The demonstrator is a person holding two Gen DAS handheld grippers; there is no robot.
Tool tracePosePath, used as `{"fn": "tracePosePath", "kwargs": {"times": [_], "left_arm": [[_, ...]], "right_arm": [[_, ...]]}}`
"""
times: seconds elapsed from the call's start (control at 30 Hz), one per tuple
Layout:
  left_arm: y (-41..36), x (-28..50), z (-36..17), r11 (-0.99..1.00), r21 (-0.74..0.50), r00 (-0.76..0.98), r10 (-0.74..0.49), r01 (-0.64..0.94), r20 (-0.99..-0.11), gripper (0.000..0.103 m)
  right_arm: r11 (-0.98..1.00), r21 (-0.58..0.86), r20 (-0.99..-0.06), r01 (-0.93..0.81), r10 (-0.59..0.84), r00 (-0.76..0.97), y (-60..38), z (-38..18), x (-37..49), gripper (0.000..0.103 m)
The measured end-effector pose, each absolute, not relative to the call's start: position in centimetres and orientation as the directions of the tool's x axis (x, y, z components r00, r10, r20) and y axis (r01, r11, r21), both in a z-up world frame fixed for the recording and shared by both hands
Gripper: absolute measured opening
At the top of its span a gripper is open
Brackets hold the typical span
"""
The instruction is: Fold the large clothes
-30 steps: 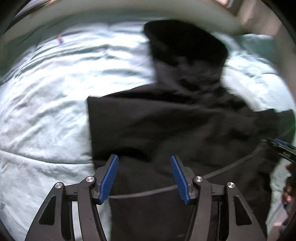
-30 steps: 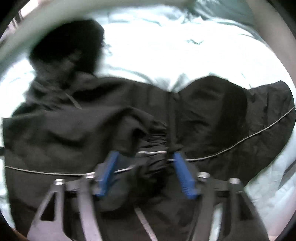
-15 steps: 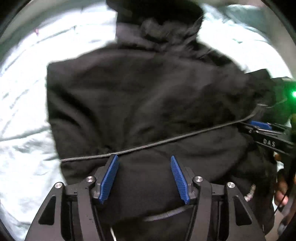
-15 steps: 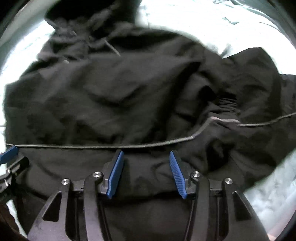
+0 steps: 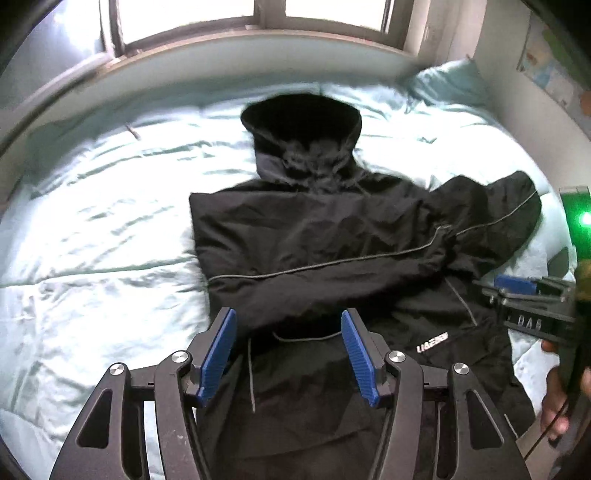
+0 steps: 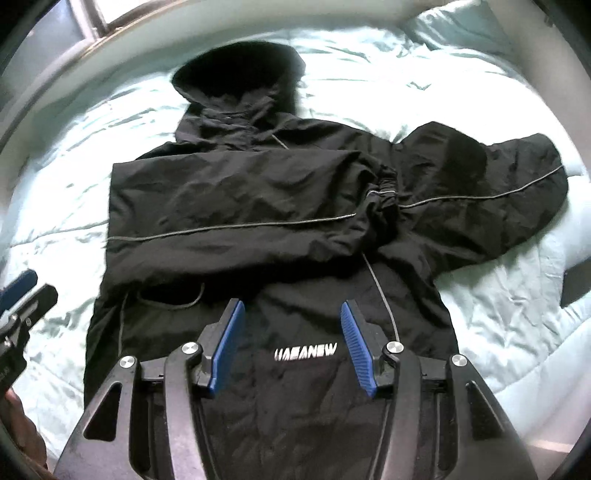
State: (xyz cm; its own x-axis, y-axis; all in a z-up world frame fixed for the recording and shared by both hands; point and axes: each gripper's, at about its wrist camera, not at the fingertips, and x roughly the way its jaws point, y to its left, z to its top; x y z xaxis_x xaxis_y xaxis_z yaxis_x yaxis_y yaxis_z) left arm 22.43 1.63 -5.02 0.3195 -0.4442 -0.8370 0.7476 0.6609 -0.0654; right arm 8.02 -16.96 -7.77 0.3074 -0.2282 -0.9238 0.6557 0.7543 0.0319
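Black nylon, a hooded jacket lies spread on the pale green quilt, hood toward the window, 1 sleeve folded across its chest. Above the jacket's hem the left gripper hangs with jaws parted, holding nothing. Beside it the right gripper hovers over the white logo, jaws opening, empty.

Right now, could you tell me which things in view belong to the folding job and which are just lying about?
Job:
black hooded jacket
left gripper
right gripper, jaws opening, nothing between them

Lying about:
pale green pillow
pale green quilt
dark flat object
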Motion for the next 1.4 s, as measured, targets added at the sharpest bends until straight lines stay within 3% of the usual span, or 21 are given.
{"fn": "tracePosePath", "kwargs": {"times": [0.17,0.33,0.47,0.63,1.1,1.4], "left_arm": [[4.1,20.0,-2.6,0.717,0.065,0.498,-0.413,0.694,-0.763,0.061],[4.8,18.2,-2.6,0.723,0.039,0.477,-0.413,0.689,-0.776,0.061],[3.7,15.7,-2.1,0.746,0.145,0.574,-0.356,0.650,-0.737,0.061],[0.9,13.4,-1.0,0.771,0.079,0.546,-0.372,0.632,-0.751,0.061],[-15.6,2.9,-4.8,0.737,0.084,0.463,-0.328,0.671,-0.823,0.061],[-22.5,0.6,-6.2,0.727,0.118,0.448,-0.279,0.676,-0.849,0.061]], "right_arm": [[0.764,0.048,-0.907,0.643,-0.236,0.349,-13.8,-6.0,6.1,0.064],[0.767,0.031,-0.912,0.641,-0.240,0.332,-12.6,-6.1,4.1,0.066],[0.780,0.019,-0.912,0.625,-0.243,0.331,-13.9,-6.0,3.2,0.068],[0.800,0.030,-0.902,0.600,-0.237,0.361,-18.0,-5.0,1.3,0.068],[0.693,0.063,-0.898,0.718,-0.274,0.343,-38.6,-5.0,-9.8,0.072],[0.558,0.080,-0.882,0.826,-0.347,0.319,-55.7,-5.7,-15.2,0.073]]}}
